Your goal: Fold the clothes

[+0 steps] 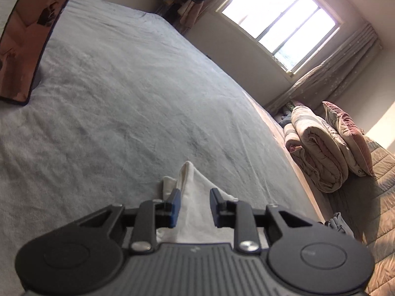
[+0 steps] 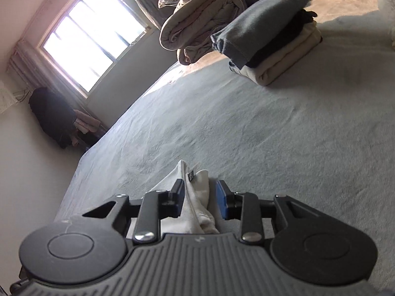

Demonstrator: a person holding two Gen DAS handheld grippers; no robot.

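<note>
White garment (image 1: 191, 192) between jaws, folded stack (image 2: 269, 46) on bed (image 2: 246, 128)

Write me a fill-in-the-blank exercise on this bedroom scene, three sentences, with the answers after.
1. The cloth between the fingers of the left gripper is ____ in colour.
2. On the folded pile on the bed, the top garment is ____.
3. In the left wrist view, the phone stands on the bed to the ____ of the window.

Missing words: white; grey; left
</note>
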